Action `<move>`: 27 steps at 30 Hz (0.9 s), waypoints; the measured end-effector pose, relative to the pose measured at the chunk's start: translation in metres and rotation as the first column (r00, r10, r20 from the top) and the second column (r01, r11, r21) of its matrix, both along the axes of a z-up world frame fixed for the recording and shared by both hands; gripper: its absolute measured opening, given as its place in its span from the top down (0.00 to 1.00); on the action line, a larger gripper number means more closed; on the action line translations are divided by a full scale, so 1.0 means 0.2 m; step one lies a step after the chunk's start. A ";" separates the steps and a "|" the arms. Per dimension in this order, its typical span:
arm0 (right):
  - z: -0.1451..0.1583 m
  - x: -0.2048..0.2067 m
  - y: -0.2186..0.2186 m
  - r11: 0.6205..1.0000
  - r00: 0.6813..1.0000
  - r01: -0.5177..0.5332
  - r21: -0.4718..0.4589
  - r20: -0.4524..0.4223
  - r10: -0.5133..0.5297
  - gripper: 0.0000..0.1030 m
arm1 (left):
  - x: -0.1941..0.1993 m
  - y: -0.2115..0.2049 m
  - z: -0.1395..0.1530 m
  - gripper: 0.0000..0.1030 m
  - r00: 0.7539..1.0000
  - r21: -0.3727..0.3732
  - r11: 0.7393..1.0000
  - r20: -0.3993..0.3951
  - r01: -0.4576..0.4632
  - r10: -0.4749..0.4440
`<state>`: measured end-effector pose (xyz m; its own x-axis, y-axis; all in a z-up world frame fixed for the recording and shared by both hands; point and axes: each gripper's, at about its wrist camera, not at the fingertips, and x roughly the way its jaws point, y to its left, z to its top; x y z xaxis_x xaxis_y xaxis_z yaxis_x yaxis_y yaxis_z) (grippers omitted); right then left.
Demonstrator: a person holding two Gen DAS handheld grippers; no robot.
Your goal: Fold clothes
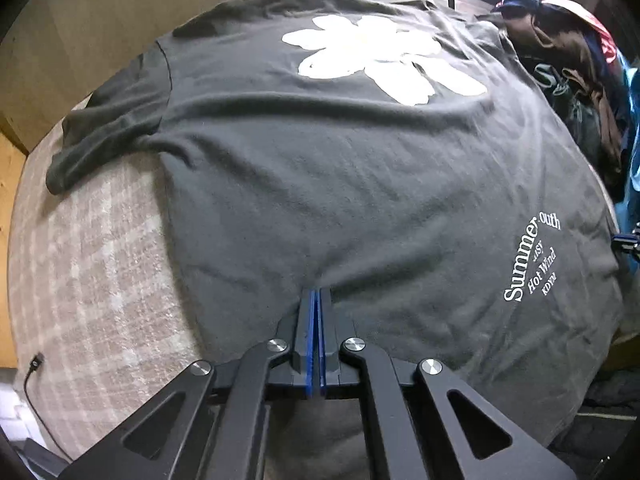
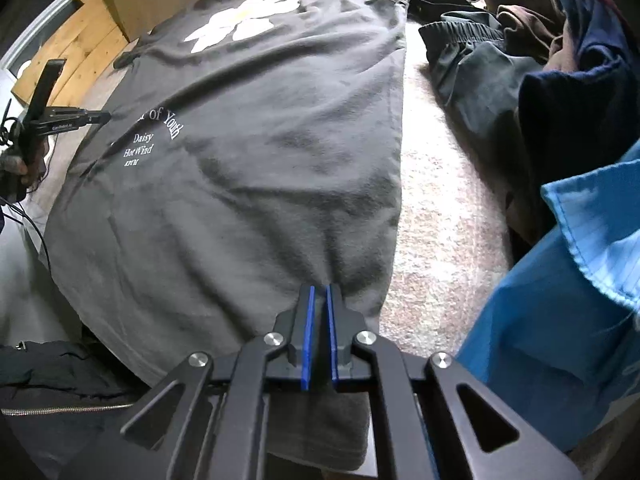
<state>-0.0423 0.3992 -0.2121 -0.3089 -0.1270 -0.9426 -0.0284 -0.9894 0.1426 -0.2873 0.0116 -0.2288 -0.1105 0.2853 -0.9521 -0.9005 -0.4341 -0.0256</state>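
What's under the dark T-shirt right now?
The dark T-shirt lies on a light checked cloth, visible beside it. Whatever lies beneath its middle is covered. Both grippers pinch its near hem.

Both wrist views close, low, facing forward; share black T-shirt (image 1: 320,180).

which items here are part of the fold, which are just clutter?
In the job:
- dark grey T-shirt with daisy print, spread flat
- left gripper, shut on its hem
- right gripper, pinching the hem

Lying about:
- clothes pile
- blue garment
- black cable
- black zip jacket
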 end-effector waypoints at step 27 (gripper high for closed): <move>0.03 0.03 0.02 0.999 0.998 0.039 0.000 0.044 -0.039 0.93 | -0.14 -0.13 0.19 0.96 0.994 0.052 0.994 -0.043 -0.095 0.097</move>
